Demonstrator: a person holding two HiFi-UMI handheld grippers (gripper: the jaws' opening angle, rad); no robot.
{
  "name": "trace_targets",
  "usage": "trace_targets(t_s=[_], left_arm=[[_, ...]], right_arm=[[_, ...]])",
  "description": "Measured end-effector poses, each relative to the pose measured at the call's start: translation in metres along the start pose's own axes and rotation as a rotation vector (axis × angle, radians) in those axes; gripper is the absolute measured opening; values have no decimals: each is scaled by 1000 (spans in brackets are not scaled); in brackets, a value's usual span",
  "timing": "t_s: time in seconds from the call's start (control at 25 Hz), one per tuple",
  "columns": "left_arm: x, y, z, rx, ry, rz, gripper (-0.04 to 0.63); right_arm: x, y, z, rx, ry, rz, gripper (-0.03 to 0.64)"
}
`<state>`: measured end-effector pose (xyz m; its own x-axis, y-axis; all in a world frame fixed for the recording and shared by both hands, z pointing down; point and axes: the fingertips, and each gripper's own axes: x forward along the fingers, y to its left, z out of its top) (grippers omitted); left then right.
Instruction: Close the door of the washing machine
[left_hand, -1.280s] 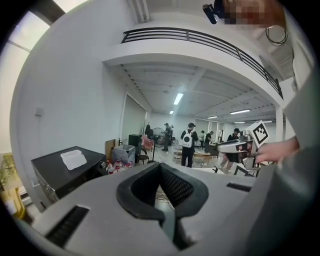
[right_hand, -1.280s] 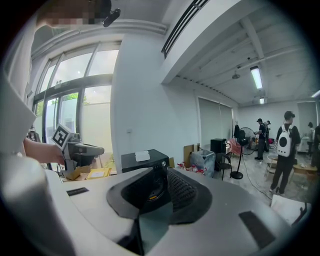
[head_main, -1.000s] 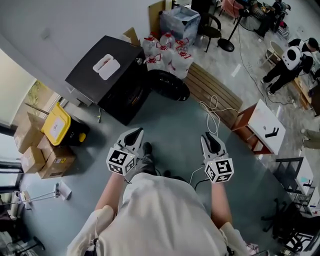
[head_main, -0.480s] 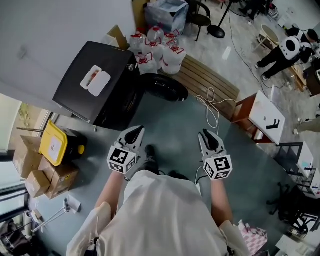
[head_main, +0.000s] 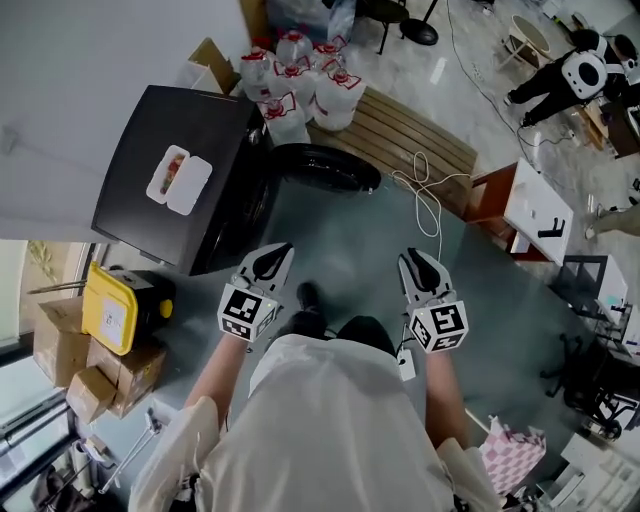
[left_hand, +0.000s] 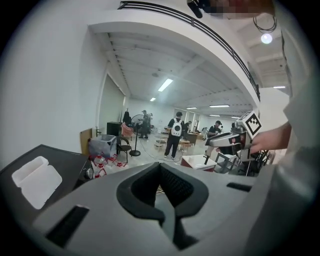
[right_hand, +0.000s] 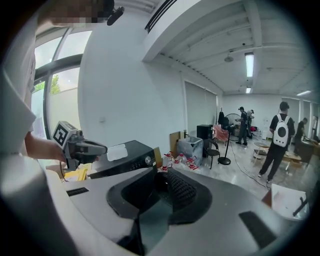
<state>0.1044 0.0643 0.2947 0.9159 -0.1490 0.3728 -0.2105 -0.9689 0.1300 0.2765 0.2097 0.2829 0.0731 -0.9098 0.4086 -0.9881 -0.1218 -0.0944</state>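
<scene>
Both claws are empty, their jaws only narrowly parted. In the head view the left claw (head_main: 280, 252) and right claw (head_main: 410, 258) are held side by side, pointing up the frame. The washing machine (head_main: 215, 140) sits at upper left, well apart from both. Its round door (head_main: 330, 172) hangs open from the front, its long axis running left to right across the frame above the claws. The left claw looks slightly nearer. Compared with a second ago, the machine appears larger and further left. The person has walked closer, with the claws spaced as before.
</scene>
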Motion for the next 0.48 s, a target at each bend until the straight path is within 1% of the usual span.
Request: trace_targets(t_s=[0.24,0.48], left_arm=[[26,27,-5,-24,16,-7,8],[57,46,-15,-44,29,19,8]], right_arm=[[35,-8,-1,-5,43,6,86],[80,-24,-10,-19,90,61,87]])
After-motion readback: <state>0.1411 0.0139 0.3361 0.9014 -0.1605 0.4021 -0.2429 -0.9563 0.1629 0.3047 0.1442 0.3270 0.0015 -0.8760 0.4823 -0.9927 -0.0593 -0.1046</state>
